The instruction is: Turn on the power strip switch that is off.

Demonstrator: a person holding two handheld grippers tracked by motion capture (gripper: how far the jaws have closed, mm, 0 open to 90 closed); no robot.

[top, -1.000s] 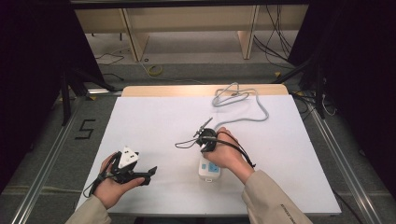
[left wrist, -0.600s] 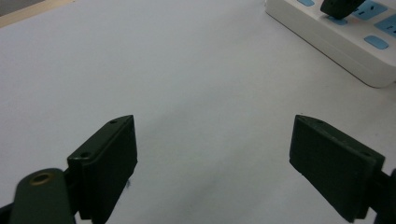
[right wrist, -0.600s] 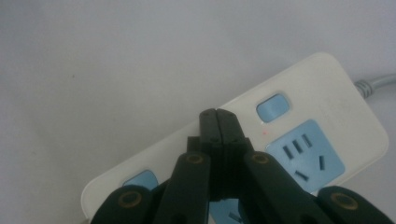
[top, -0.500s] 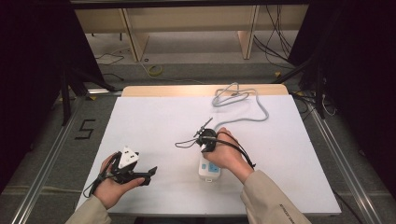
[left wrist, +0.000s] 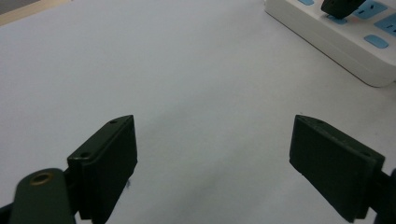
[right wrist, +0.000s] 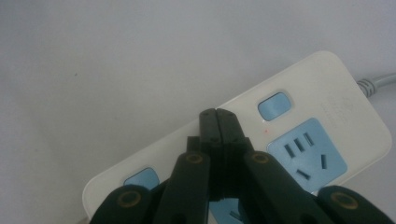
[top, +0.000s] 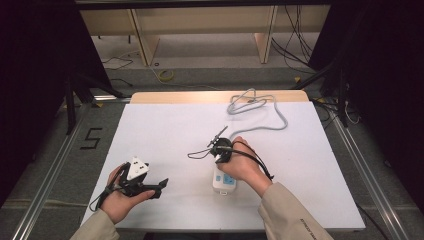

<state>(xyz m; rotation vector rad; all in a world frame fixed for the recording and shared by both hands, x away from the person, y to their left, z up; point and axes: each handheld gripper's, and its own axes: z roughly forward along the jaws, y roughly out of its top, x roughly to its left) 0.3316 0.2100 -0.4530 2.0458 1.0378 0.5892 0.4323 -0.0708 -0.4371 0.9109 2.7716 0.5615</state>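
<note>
- White table [top: 165,125], bare across most of its top.
- Near the front left corner: left gripper [top: 156,186] held low in a hand [top: 120,197], jaws spread wide, nothing between them, pointed toward the strip.
- Near the front edge, a little right of the middle: white power strip [top: 223,182] with blue sockets and blue switches, lying flat.
- Over the strip: right gripper [right wrist: 217,122], jaws pressed together with nothing held, tips close above the strip between a blue switch [right wrist: 274,105] and a socket [right wrist: 306,155]; contact not clear.
- Toward the back edge, right of the middle: grey cable [top: 267,112] running from the strip and ending in a loose coil.
</note>
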